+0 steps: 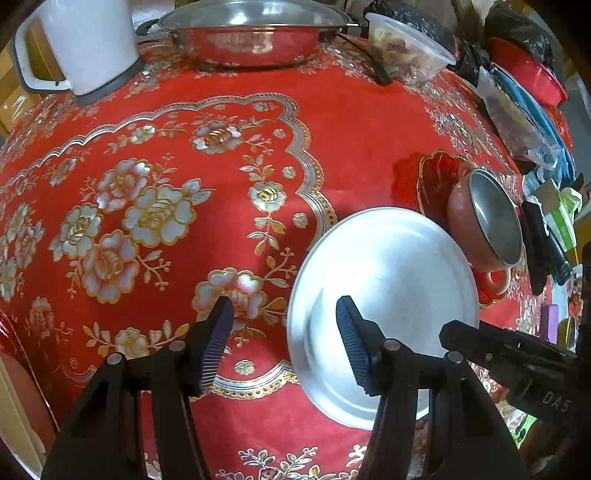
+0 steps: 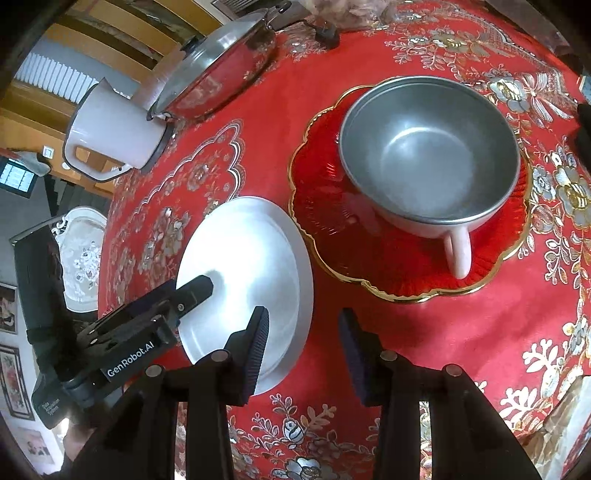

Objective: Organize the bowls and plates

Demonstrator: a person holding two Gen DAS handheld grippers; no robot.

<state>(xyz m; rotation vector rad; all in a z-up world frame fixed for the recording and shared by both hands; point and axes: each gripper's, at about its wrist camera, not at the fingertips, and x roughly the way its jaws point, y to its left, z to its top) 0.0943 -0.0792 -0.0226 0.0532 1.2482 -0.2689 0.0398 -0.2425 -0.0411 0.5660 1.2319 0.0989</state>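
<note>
The left gripper (image 1: 284, 347) hung with its jaws apart and empty over the red flowered tablecloth (image 1: 229, 229). Its right finger (image 1: 352, 343) overlapped the near rim of the silver plate (image 1: 391, 280), which lay flat just ahead and to its right. Beyond the plate stood the pink metal-lined bowl (image 2: 428, 155) on the red gold-rimmed plate (image 2: 402, 269). The right gripper (image 2: 303, 339) was likewise spread wide, holding nothing; the silver plate lay ahead to its left, the bowl ahead to its right. A lidded steel pan (image 1: 255, 33) and a white kettle (image 1: 85, 44) stood far ahead.
</note>
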